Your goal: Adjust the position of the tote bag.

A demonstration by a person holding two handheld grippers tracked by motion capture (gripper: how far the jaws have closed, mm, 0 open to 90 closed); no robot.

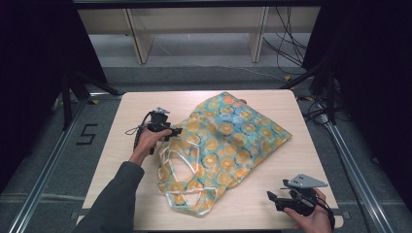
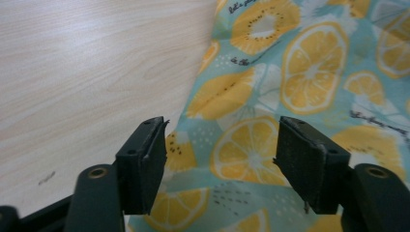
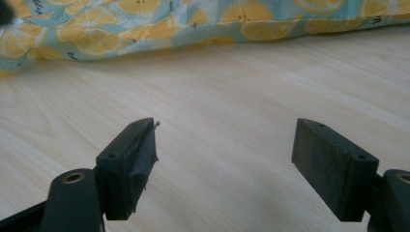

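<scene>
The lemon-print tote bag lies mid-table, long axis running near-left to far-right, handles nearest me. My left gripper jaws straddle its left edge, seemingly unpinched; my right gripper gapes.

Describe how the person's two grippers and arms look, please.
Both grippers are black with two blocky jaws carrying flat dark pads. The left gripper trails a thin black cable that loops on the table. The right gripper bears a grey three-cornered plate on top. The left arm wears a dark grey-green sleeve. The right hand shows no sleeve.
</scene>
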